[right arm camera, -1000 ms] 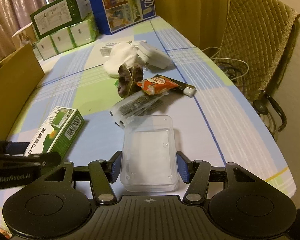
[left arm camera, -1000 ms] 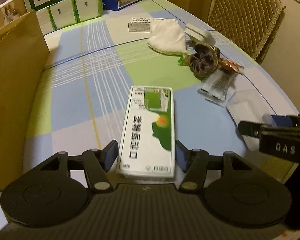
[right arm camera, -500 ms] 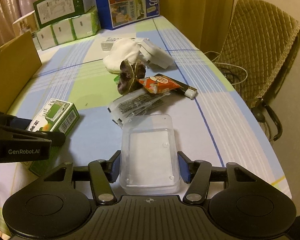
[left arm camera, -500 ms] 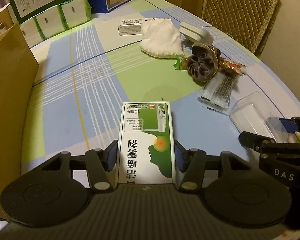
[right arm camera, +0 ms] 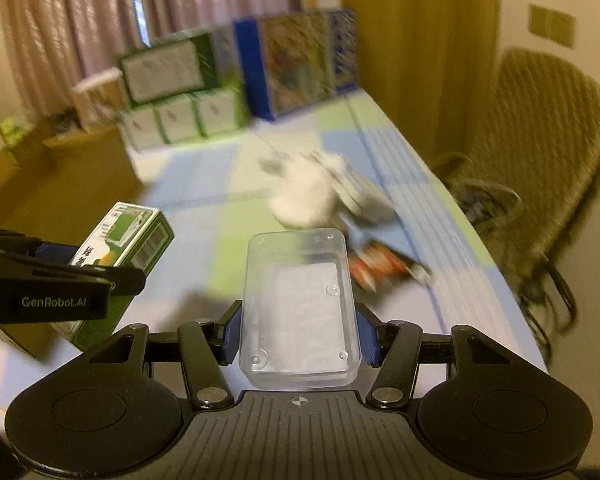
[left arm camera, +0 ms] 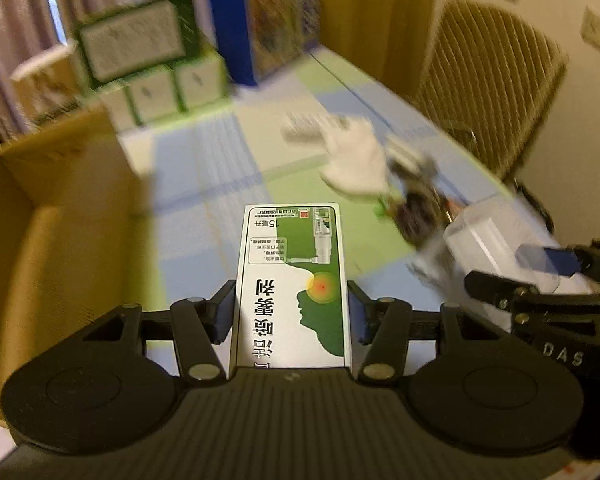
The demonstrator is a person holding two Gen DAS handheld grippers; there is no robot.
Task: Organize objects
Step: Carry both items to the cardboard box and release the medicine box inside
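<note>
My left gripper (left arm camera: pixel 292 312) is shut on a green and white medicine box (left arm camera: pixel 292 280), which is lifted off the checked tablecloth (left arm camera: pixel 204 216). In the right wrist view that same medicine box (right arm camera: pixel 124 240) hangs at the left in the left gripper (right arm camera: pixel 112 276). A clear plastic case (right arm camera: pixel 298 304) is clamped in my right gripper (right arm camera: pixel 298 334), also raised above the table. From the left wrist view the clear plastic case (left arm camera: pixel 496 248) and the right gripper (left arm camera: pixel 540 280) show at the right edge.
An open cardboard box (left arm camera: pixel 60 220) stands at the left. On the table lie a white cloth (left arm camera: pixel 356 164), a dark scrunchie (left arm camera: pixel 416 208), an orange packet (right arm camera: pixel 376 266) and a white flat case (right arm camera: pixel 364 196). Green and blue cartons (right arm camera: pixel 236 80) stand at the far end; a quilted chair (right arm camera: pixel 548 152) is on the right.
Both grippers have closed on their objects and lifted them off the table. The views have tilted up and blurred with the motion.
</note>
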